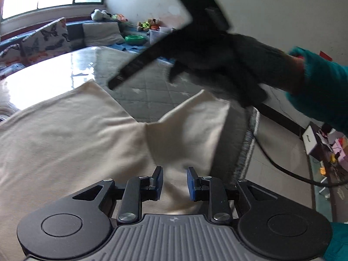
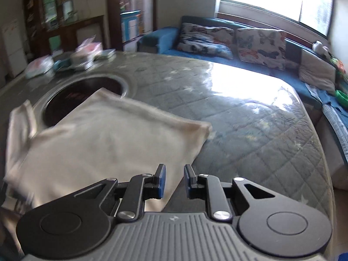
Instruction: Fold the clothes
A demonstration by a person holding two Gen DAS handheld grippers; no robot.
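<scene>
A cream garment lies spread on the grey quilted table; it also shows in the right wrist view, with a sleeve at the far left. My left gripper is open just above the cloth near a folded corner and holds nothing. My right gripper is open and empty over the garment's right edge. In the left wrist view the right gripper appears blurred in a dark-gloved hand above the table.
A round dark recess sits in the table under the garment's far edge. Small packets lie at the table's far left. A blue sofa with butterfly cushions runs behind. A black cable hangs at the right.
</scene>
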